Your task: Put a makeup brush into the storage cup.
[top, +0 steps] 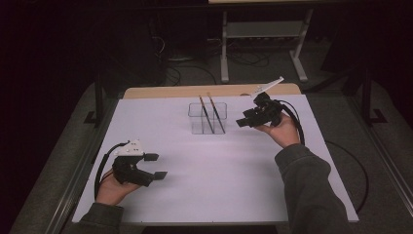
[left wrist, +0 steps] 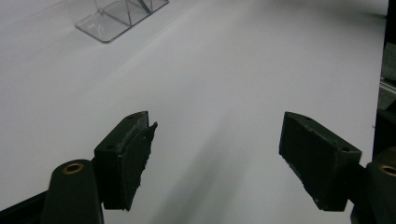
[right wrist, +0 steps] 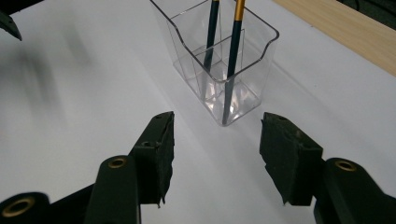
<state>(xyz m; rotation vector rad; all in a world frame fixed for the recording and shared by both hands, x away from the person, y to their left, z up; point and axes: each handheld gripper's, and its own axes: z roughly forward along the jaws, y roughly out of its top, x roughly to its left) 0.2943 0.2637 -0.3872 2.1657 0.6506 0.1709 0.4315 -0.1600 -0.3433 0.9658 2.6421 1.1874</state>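
Two brushes (top: 210, 113) stand tilted in a clear holder (top: 208, 118) at the table's (top: 195, 195) twelve o'clock. They are judged light, stiff and thin, with handles probably slick; a hold is best taken on the upper shaft, above the rim. The holder looks light and easily tipped. The right gripper (top: 241, 122), at the holder's three o'clock, is held released and empty. The left gripper (top: 157, 166), at seven o'clock, is spread wide, grasping nothing.

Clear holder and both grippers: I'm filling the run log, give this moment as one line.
clear holder: two brushes inside, upright | right gripper: open, empty, beside holder | left gripper: open, empty, near table edge
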